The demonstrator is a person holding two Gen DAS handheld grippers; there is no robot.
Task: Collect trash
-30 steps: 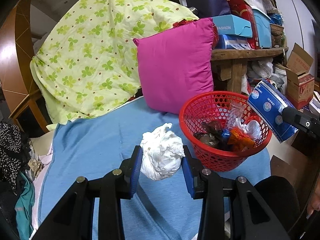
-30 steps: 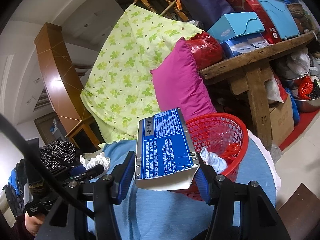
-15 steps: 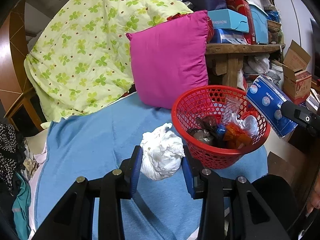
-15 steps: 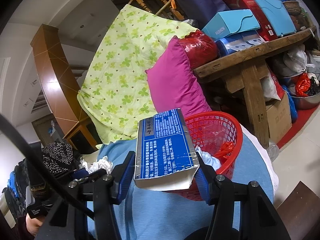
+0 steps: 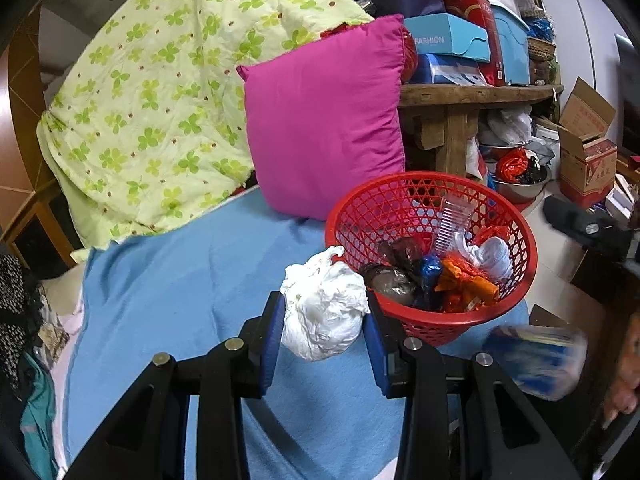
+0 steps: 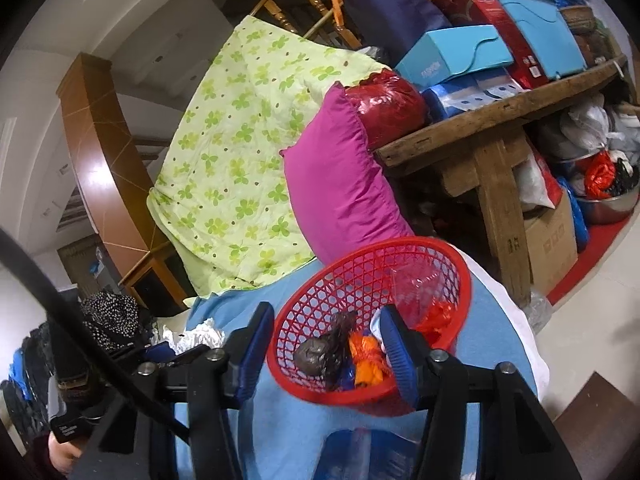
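The left gripper (image 5: 324,320), black-armed with blue pads, is clamped on a crumpled white wad of tissue or thin plastic (image 5: 324,310), pressed on both flanks and carried above the blue cloth-covered bed (image 5: 180,300), just beside the near left rim of the round red plastic lattice basket (image 5: 432,216). The wad is lumpy and creased, with a small twisted tail poking up at its top. Against the earlier frames it is the same wad in the same hold, while the basket now sits closer and larger in the left wrist view. Inside the basket lie a dark brown crinkled wrapper (image 5: 394,276), a blue foil twist (image 5: 430,268), an orange wrapper (image 5: 466,284), a clear ribbed plastic cup (image 5: 454,224) and a white scrap (image 5: 494,254). Behind it stand a magenta square cushion (image 5: 324,128) and a pale green clover-print quilt (image 5: 168,100). To the right, the right gripper (image 6: 324,350) has just been closing, and nothing sits between its pads now: one pad is outside the basket's left wall, the other over its contents. The blue-and-white printed carton (image 5: 536,360) it gripped in the earlier frames has left it; it shows as a blurred blue shape low in both views, below the basket's near side and outside it, though whether it is resting or in the air I cannot tell. A hand (image 5: 624,376) shows at the far right edge.
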